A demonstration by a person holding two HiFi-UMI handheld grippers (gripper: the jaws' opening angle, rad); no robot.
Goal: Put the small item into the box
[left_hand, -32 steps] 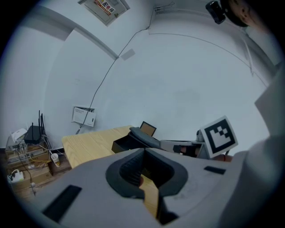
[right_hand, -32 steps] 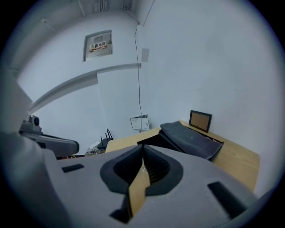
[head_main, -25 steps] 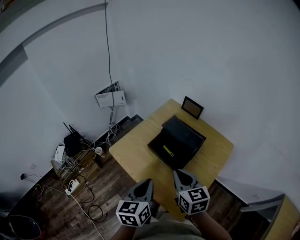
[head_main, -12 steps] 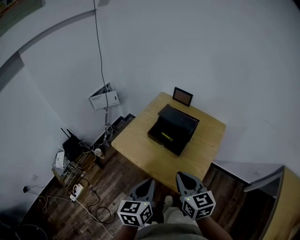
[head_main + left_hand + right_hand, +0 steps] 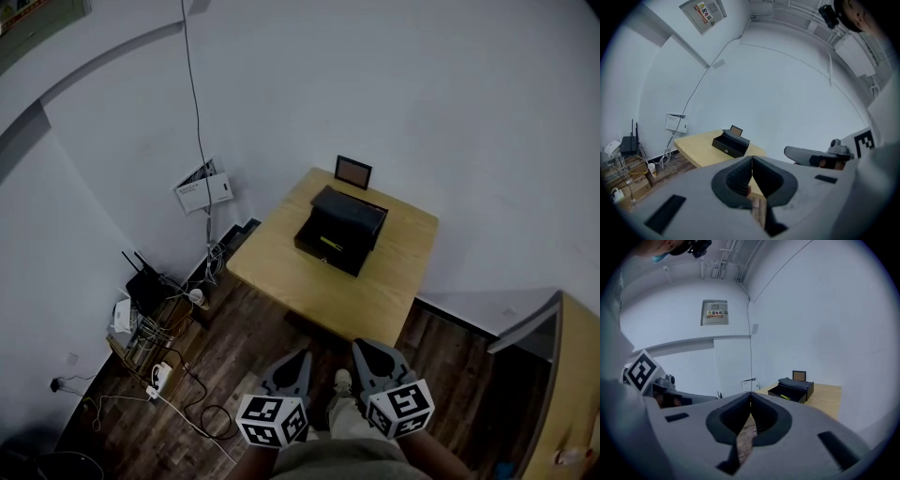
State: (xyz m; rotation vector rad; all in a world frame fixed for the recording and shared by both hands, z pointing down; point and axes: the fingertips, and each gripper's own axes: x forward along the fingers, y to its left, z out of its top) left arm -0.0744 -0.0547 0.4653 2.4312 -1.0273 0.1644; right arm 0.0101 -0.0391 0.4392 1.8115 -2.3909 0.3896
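Observation:
An open black box [image 5: 339,230] stands on the light wooden table [image 5: 375,300], with a thin yellow-green item [image 5: 329,244] lying inside it. Both grippers hang low in the head view, over the wooden floor and well short of the table's near edge. My left gripper [image 5: 300,357] is shut with nothing between its jaws, and so is my right gripper [image 5: 360,345]. From the left gripper view the box [image 5: 730,144] lies far ahead beyond the shut jaw tips [image 5: 752,158]. In the right gripper view the box [image 5: 792,390] and the item [image 5: 785,397] show past the shut tips [image 5: 750,393].
A small framed picture [image 5: 353,172] stands on the table behind the box. A router and a tangle of cables [image 5: 145,291] lie on the floor at the left, under a wall panel [image 5: 203,190]. Another wooden piece of furniture [image 5: 572,394] stands at the right.
The view has drawn back from the table: the table and box look smaller and farther up the frame. Both grippers stay shut and now hang over the floor.

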